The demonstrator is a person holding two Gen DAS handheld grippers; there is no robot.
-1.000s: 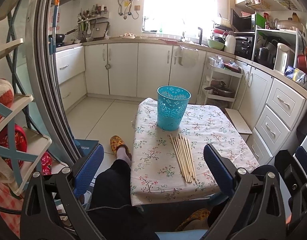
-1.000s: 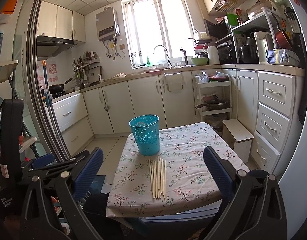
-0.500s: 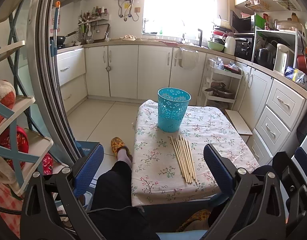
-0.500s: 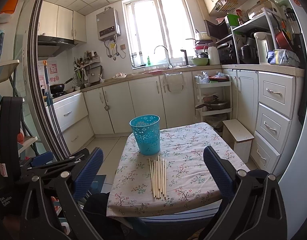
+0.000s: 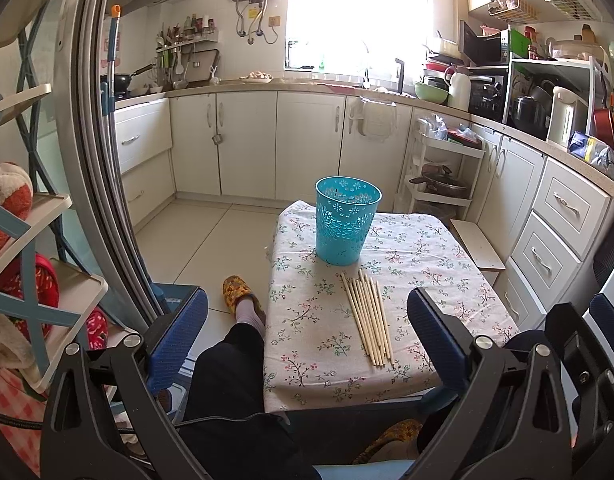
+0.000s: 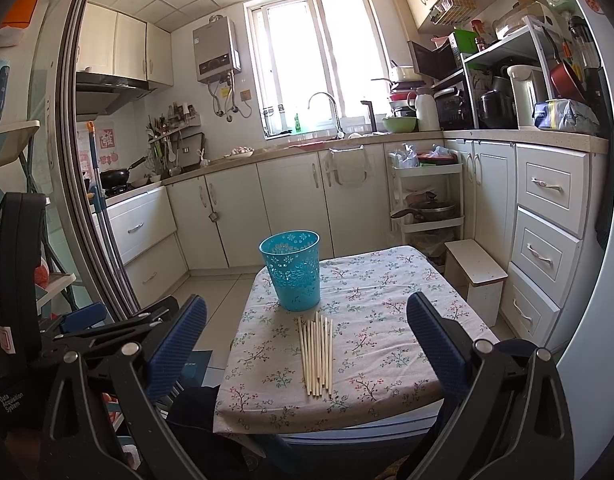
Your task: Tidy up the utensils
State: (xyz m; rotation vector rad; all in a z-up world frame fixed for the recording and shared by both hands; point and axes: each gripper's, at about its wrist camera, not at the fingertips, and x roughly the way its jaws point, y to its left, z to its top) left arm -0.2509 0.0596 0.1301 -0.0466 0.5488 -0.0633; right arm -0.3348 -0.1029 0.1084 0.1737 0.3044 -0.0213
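Note:
Several pale wooden chopsticks lie side by side on a small table with a floral cloth. A teal perforated basket stands upright just behind them. In the right wrist view the chopsticks and basket show the same way. My left gripper is open and empty, held back from the table's near edge. My right gripper is open and empty, also short of the table, to the right of the left one.
The person's leg and yellow slipper are left of the table. A shelf rack stands far left. A white step stool and drawer units are to the right. Kitchen cabinets line the back wall.
Both grippers have shifted only slightly; the left view has moved a little so the table sits marginally farther right. Nothing on the table has moved.

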